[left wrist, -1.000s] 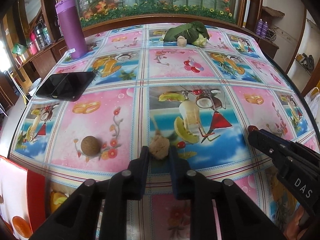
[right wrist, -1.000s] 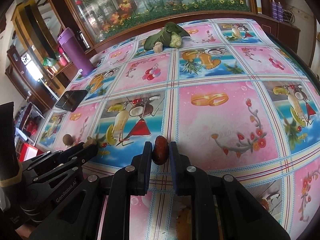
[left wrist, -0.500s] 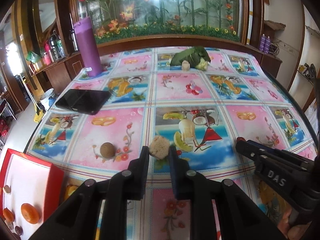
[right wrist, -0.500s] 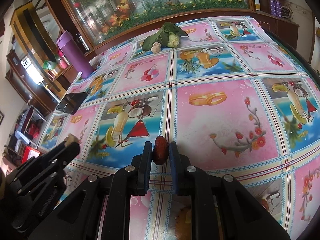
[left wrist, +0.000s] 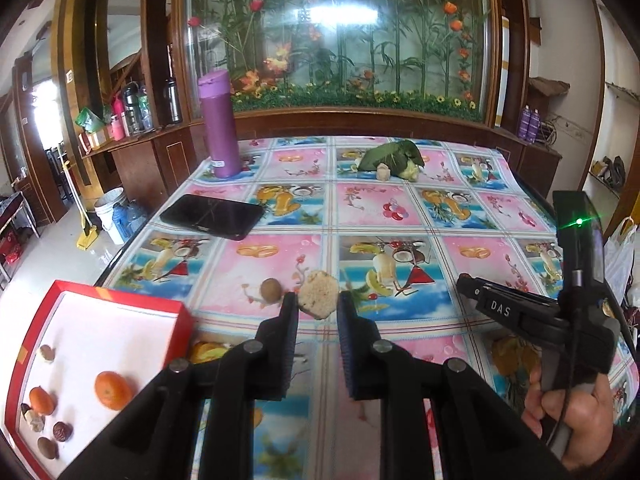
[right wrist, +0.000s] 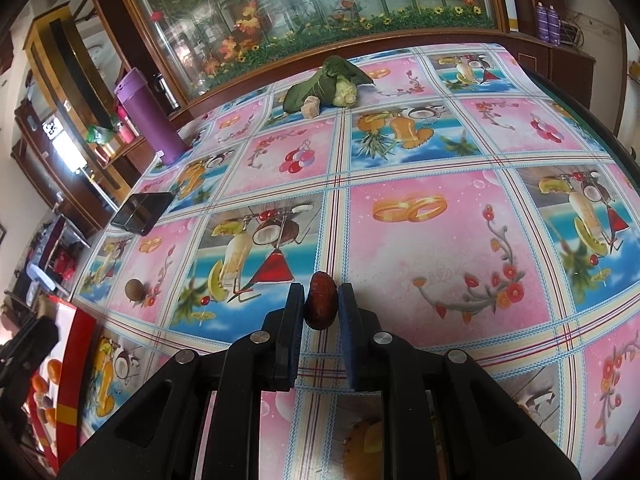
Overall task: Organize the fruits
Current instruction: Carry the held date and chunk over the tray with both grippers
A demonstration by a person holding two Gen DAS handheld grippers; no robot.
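While the left gripper (left wrist: 318,306) jaws clamp a beige lump (left wrist: 318,294), perhaps fruit, the right gripper (right wrist: 320,304) jaws pinch a red date (right wrist: 319,306).

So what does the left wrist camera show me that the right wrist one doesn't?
Only the left wrist view shows the left gripper shut on a pale rough lump, the inside of the red box with two oranges, and the hand holding the right gripper. Only the right wrist view shows the right gripper shut on a dark red fruit. Both show the purple bottle, the black phone, the leafy vegetable and the small round brown fruit on the patterned tablecloth.
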